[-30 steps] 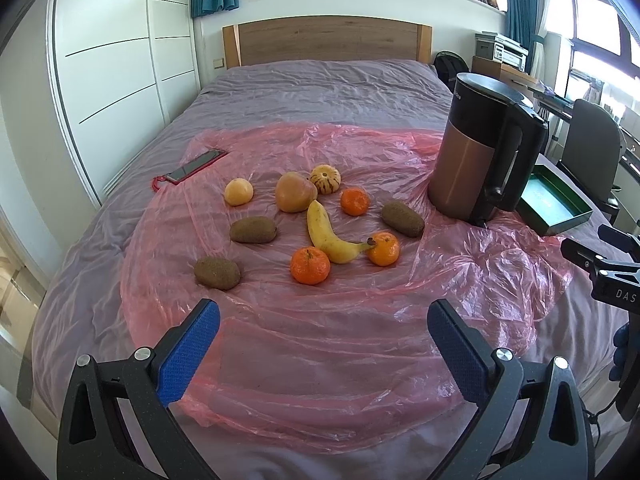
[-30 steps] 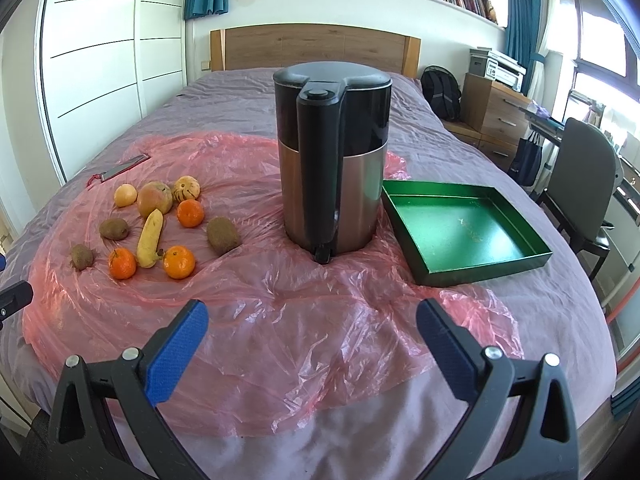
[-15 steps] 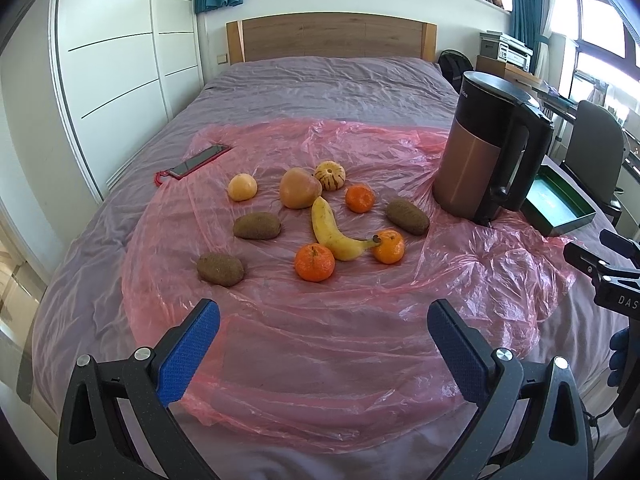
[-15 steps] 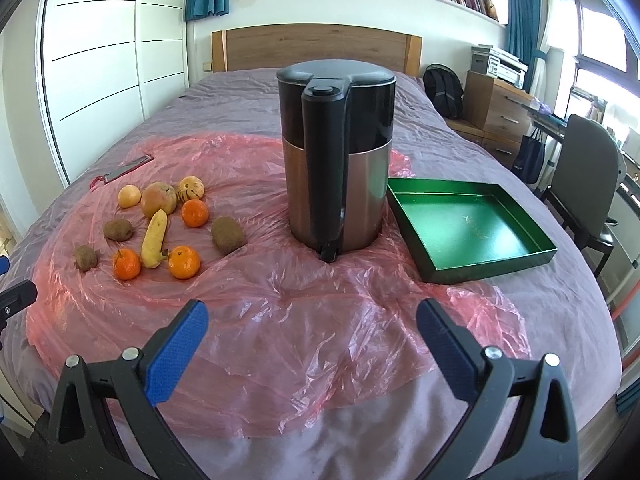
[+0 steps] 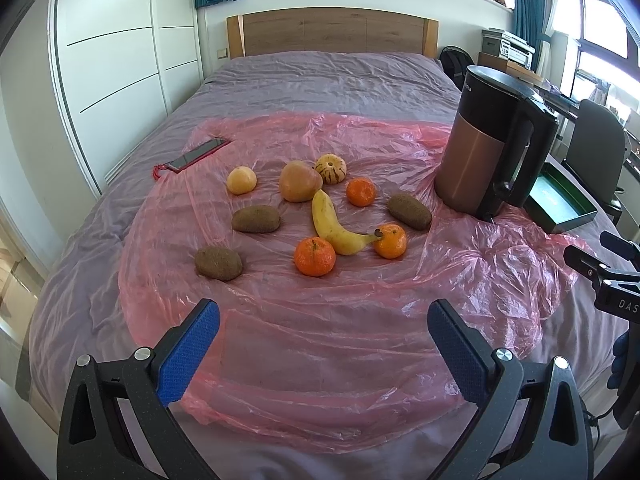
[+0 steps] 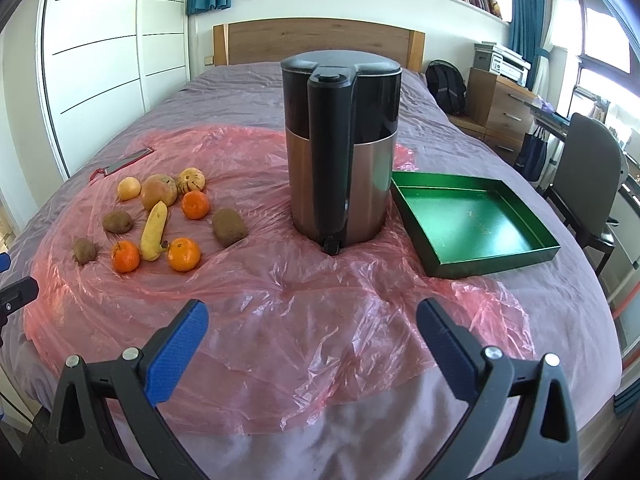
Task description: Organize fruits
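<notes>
Left wrist view: right gripper reads "DAS"

White letters "DAS", cut off by frame edge, on black body of right gripper, seen in left wrist view. Small print on kettle upper rim: illegible. Book spines: unreadable.
</notes>
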`<move>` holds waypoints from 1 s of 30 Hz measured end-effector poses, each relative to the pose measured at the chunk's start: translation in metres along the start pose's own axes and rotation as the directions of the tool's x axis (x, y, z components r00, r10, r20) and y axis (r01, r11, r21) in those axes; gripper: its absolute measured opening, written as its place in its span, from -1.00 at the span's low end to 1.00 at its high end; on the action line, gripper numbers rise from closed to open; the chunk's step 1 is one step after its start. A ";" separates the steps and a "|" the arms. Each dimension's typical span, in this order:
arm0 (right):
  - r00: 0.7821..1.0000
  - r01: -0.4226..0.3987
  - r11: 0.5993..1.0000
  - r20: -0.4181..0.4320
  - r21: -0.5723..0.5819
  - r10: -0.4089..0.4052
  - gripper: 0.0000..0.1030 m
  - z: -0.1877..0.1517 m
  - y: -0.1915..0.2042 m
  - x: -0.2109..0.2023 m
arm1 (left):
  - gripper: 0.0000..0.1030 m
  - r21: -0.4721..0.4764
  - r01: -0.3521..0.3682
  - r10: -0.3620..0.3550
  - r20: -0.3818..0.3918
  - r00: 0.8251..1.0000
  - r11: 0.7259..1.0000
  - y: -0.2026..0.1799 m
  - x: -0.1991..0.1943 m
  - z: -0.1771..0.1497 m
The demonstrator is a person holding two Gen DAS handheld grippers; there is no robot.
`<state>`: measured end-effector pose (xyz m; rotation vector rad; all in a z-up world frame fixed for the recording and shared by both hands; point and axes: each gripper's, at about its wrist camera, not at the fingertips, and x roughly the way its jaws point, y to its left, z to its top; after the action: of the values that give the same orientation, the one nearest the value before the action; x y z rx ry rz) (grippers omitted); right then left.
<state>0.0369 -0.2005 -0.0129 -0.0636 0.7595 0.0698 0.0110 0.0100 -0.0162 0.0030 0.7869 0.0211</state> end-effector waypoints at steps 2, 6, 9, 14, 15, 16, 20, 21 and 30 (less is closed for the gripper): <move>1.000 -0.001 1.000 -0.001 0.000 0.001 1.00 0.000 0.000 0.001 | 0.98 0.000 0.001 -0.001 -0.001 1.000 1.000 0.000 0.001 0.000; 1.000 -0.001 1.000 -0.001 0.004 0.001 1.00 0.000 -0.001 0.001 | 0.98 0.001 0.003 -0.003 -0.002 1.000 1.000 0.000 0.003 0.000; 1.000 0.000 1.000 0.000 0.007 0.000 1.00 0.000 -0.002 0.002 | 0.98 0.001 0.003 -0.003 -0.002 1.000 1.000 0.000 0.004 0.000; 1.000 -0.005 1.000 -0.007 0.005 0.005 1.00 0.000 -0.002 0.004 | 0.98 0.003 0.004 -0.004 -0.003 1.000 1.000 0.000 0.006 0.000; 1.000 -0.007 1.000 -0.007 0.004 0.007 1.00 0.000 -0.002 0.005 | 0.98 0.003 0.002 -0.002 -0.002 1.000 1.000 0.000 0.006 0.000; 1.000 -0.007 1.000 -0.008 0.003 0.007 1.00 -0.001 -0.002 0.006 | 0.98 0.004 0.001 -0.001 -0.002 1.000 1.000 -0.001 0.007 0.000; 1.000 -0.015 1.000 -0.010 0.002 0.015 1.00 -0.002 -0.001 0.008 | 0.98 0.006 0.003 -0.003 -0.005 1.000 1.000 -0.002 0.010 -0.001; 1.000 -0.016 1.000 -0.011 0.002 0.016 1.00 -0.002 -0.001 0.009 | 0.98 0.007 0.004 -0.004 -0.006 1.000 1.000 -0.002 0.011 -0.001; 1.000 -0.023 1.000 -0.013 0.004 0.023 1.00 -0.004 -0.001 0.011 | 0.98 -0.009 0.027 -0.027 -0.027 0.999 1.000 0.000 0.019 -0.005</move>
<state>0.0426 -0.2012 -0.0236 -0.0515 0.7735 0.0902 0.0209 0.0104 -0.0336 -0.0158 0.8142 -0.0009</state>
